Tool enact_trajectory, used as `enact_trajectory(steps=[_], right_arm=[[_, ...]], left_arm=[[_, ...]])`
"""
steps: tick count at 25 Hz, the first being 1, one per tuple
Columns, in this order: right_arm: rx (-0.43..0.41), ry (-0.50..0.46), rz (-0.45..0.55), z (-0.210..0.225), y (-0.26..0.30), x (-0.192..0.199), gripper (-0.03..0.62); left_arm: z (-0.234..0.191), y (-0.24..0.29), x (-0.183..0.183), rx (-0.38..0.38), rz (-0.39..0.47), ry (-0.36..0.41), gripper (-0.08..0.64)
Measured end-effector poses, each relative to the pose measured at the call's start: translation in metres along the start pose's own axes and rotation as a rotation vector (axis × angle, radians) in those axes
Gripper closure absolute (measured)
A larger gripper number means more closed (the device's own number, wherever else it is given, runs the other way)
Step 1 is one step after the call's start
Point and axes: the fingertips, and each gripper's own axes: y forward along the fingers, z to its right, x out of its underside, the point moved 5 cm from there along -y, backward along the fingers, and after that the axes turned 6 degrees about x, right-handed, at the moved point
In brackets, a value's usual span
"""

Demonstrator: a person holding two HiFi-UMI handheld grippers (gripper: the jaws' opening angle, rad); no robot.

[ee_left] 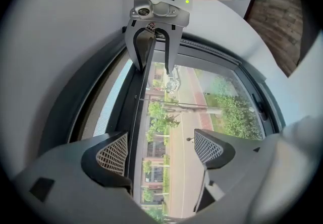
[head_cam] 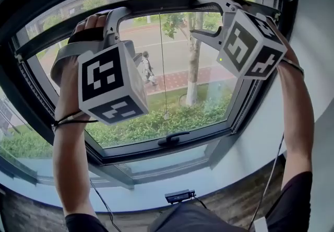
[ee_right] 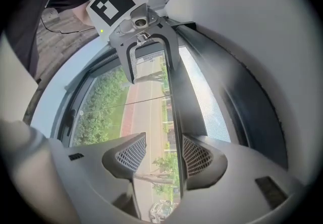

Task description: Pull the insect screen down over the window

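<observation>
The insect screen's dark bottom rail (head_cam: 156, 2) runs across the top of the window, with a strip of pale mesh (ee_right: 212, 112) above it. Both grippers are raised to it. My left gripper (head_cam: 119, 16) is open. In the left gripper view the rail (ee_left: 139, 117) stands between the jaws, close beside the left pad (ee_left: 113, 155), and the left gripper (ee_left: 164, 152) shows a wide gap. My right gripper (head_cam: 198, 16) is open too. In the right gripper view the rail (ee_right: 176, 117) lies near the right pad (ee_right: 199, 157) of the right gripper (ee_right: 164, 155).
A thin pull cord with a small knob (head_cam: 166, 116) hangs down the middle of the pane. The window's black handle (head_cam: 174, 138) sits on the lower frame. A wide pale sill (head_cam: 219, 181) curves below, with a small black device (head_cam: 179, 195) at its near edge.
</observation>
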Motion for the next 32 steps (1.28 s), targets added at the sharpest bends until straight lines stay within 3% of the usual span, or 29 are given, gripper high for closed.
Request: enact_trajectory(steps=[8, 17, 25, 32], right_arm=[[-0.113, 0.013, -0.01, -0.092, 0.007, 0.009, 0.368], [-0.221, 0.1, -0.021, -0.161, 0.013, 0.019, 0.368], [-0.312, 0.154, -0.032, -0.166, 0.002, 0.019, 0.368], [-0.358, 0.165, -0.033, -0.23, 0.017, 0.039, 0.368]], left_arm=[[0.092, 0.014, 0.008, 0.15, 0.055, -0.033, 0.128], [0.16, 0.025, 0.011, 0.283, 0.093, -0.093, 0.13], [0.165, 0.016, 0.005, 0.379, 0.102, -0.132, 0.13], [0.23, 0.042, 0.004, 0.428, 0.08, -0.164, 0.133]])
